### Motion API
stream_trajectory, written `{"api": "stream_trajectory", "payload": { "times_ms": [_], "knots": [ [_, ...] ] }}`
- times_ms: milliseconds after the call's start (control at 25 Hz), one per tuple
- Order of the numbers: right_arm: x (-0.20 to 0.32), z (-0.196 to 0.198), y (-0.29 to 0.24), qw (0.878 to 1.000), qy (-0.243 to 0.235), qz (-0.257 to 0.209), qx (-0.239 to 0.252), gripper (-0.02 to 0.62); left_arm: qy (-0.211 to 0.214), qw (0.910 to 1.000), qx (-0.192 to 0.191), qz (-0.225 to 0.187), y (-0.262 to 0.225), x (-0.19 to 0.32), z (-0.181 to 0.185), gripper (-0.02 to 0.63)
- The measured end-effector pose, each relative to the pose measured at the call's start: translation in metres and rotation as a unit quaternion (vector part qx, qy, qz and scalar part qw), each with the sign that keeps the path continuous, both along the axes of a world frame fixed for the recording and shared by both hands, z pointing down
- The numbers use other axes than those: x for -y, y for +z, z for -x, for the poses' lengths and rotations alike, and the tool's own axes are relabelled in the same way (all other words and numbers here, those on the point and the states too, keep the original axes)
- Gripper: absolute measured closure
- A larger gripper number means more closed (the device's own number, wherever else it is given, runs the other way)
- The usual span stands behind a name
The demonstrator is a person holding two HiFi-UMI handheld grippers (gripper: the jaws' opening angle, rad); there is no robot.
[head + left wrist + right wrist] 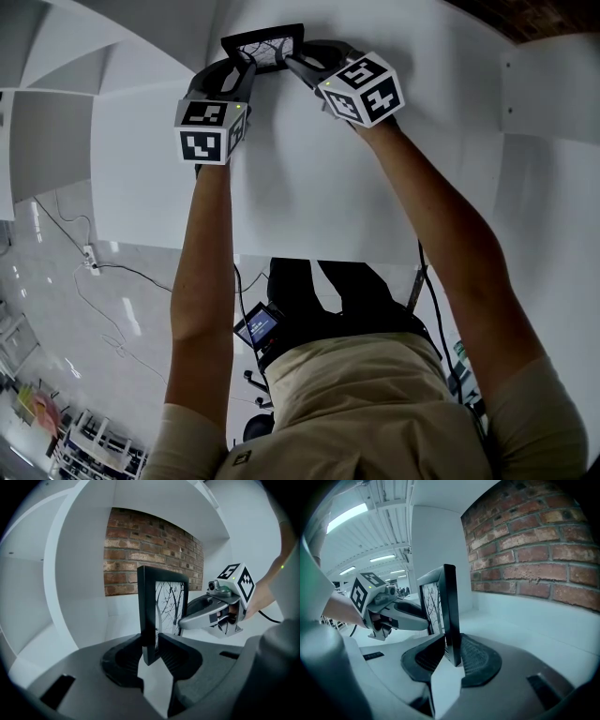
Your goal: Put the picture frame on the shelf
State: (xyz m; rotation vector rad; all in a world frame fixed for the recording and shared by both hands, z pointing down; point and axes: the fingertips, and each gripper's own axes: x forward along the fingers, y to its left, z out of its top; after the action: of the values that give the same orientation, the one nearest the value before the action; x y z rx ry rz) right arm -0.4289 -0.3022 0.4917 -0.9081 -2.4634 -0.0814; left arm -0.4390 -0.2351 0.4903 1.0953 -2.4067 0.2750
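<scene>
Since the picture frame (263,49) looked light, stiff and probably glass-fronted, I had my left gripper (151,643) and right gripper (451,649) each pinched on an opposite side rail, holding it upright over the white shelf (309,178), well off the pane.

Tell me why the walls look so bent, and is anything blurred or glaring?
Head view: the wide lens bows the shelf edges; light is soft and even. Left gripper view: dark rounded corners, yet the picture frame and brick wall are sharp. Right gripper view: the ceiling lights glare brightly.
</scene>
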Motion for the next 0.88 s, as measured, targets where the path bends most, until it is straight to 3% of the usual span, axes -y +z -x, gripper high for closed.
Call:
{"api": "stream_trajectory", "payload": {
  "times_ms": [880],
  "knots": [
    [0.0009, -0.0021, -0.0033, 1.000, -0.015, -0.019, -0.003, 0.508, -0.011, 0.9998, 0.013, 0.011, -0.0090, -0.0038, -0.0019, 0.511]
  ]
}}
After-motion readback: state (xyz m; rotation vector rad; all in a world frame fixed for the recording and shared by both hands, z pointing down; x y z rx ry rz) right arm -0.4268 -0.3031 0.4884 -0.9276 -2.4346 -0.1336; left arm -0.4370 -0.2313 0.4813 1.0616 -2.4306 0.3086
